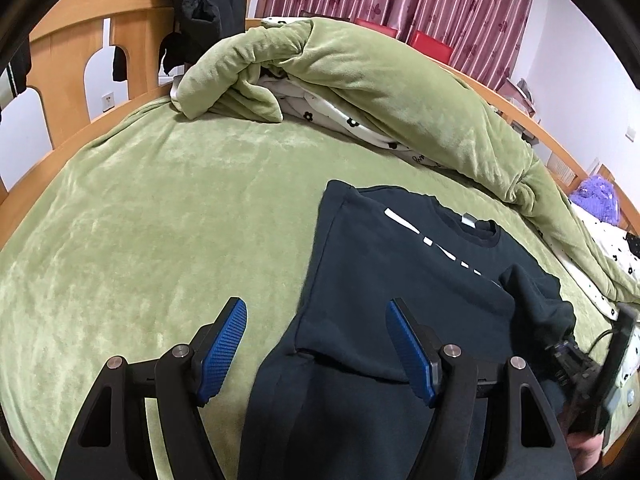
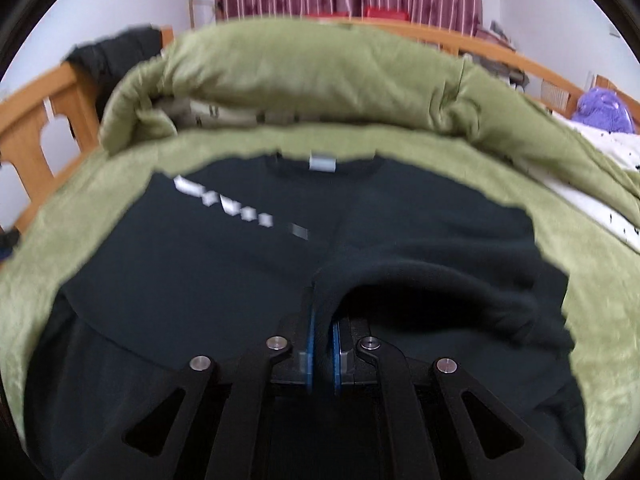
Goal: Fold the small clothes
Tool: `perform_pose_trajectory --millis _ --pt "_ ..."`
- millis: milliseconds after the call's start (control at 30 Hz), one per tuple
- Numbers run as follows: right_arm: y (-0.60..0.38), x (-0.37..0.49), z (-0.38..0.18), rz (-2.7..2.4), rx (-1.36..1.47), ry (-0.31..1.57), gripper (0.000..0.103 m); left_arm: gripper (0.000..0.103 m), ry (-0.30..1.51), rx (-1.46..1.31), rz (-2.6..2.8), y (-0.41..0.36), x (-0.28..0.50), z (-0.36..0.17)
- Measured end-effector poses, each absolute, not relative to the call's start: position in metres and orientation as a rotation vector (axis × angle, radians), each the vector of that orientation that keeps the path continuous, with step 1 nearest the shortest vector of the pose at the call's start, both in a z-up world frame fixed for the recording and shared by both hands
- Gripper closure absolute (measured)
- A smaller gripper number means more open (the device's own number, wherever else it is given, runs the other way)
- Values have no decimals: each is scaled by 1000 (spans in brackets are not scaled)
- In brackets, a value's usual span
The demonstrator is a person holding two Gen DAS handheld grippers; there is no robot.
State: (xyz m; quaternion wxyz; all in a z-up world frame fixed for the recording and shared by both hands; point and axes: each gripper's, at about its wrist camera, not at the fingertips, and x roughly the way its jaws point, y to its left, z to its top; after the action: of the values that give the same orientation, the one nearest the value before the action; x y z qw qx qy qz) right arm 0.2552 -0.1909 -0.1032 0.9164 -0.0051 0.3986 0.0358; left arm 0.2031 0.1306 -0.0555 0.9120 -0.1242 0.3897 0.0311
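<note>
A dark sweatshirt [image 1: 384, 280] with white print lies flat on the green bed cover, collar toward the far side; it also shows in the right wrist view [image 2: 224, 272]. My left gripper [image 1: 316, 328] is open, hovering over the shirt's left edge, one finger over the cover, one over the shirt. My right gripper [image 2: 323, 320] is shut on the shirt's right sleeve [image 2: 440, 280], which it holds lifted and folded inward over the body. The right gripper also shows at the right edge of the left wrist view [image 1: 584, 368].
A rolled green quilt [image 1: 360, 76] with a white flowered lining lies across the far side of the bed. A wooden headboard [image 1: 80, 44] with dark clothes hung on it stands at the left. A purple plush item [image 1: 596, 196] sits at the far right.
</note>
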Motion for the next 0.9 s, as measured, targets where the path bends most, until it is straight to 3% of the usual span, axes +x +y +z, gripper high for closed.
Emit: perform_pose_trajectory --millis 100,167,300,533,900 --pt "-192 249 -110 86 -34 860 84 33 801 -239 62 127 203 -55" --pt "-199 238 -105 81 -33 855 82 33 796 -229 61 124 203 -54" --pt "-230 214 -81 68 52 769 59 33 789 -223 58 120 202 -53" --pt "-295 209 -55 -46 177 707 58 32 803 -194 74 112 205 -60" --pt "-347 229 -83 -91 354 793 58 32 834 -166 78 106 207 -78"
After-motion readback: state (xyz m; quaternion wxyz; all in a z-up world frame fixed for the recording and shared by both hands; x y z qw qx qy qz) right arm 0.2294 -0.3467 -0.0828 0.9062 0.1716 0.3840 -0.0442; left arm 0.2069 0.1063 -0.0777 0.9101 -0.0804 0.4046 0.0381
